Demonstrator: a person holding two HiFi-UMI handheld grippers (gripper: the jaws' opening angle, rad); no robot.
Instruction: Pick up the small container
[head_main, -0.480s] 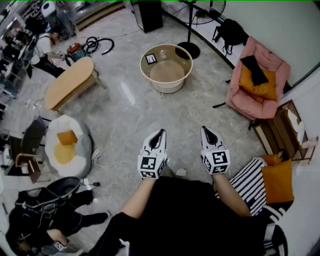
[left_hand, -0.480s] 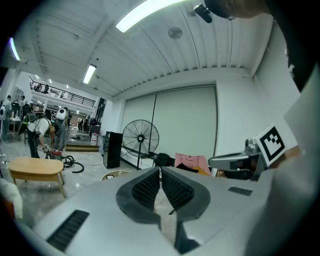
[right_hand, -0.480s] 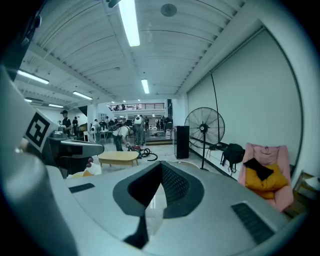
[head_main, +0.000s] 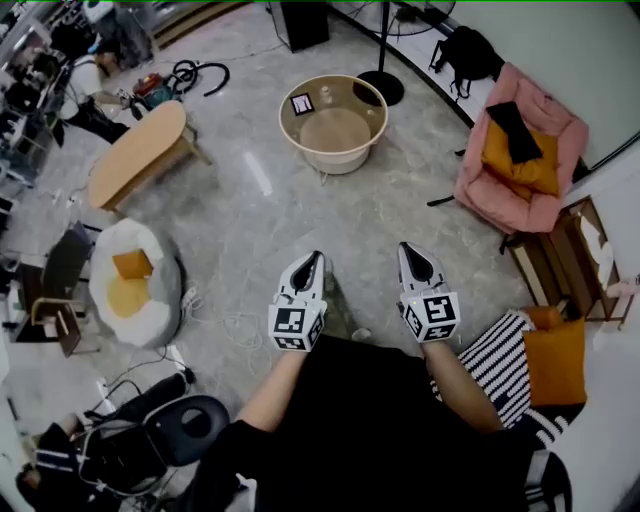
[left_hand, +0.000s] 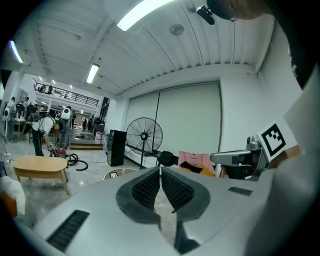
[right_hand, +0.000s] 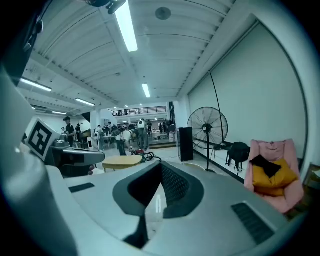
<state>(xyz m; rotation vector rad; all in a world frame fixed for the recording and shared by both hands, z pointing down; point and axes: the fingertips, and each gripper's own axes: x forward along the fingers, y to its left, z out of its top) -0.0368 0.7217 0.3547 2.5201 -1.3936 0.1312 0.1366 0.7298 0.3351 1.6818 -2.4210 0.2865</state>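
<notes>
Left gripper (head_main: 314, 260) and right gripper (head_main: 409, 250) are held side by side in front of the person, well apart from each other, over the bare marble floor (head_main: 260, 230), both pointing toward the far side of the room. In the left gripper view, the left gripper (left_hand: 160, 171) has its jaws clenched, tips meeting, nothing between them. In the right gripper view, the right gripper (right_hand: 160, 165) likewise has its jaws closed tip to tip and empty. The small container (head_main: 325, 97) stands upright on the far part of a round glass tabletop (head_main: 290, 135), just right of a marker card (head_main: 301, 103) lying flat. This tabletop is well away from both grippers, straight ahead of them. To its left stands an oval wooden table (head_main: 135, 155). To its right, against the wall, is a pink armchair (head_main: 520, 150) with an orange cushion. A standing fan (left_hand: 144, 136) is near the far wall. A white beanbag (head_main: 135, 285) lies on the floor at near left.
</notes>
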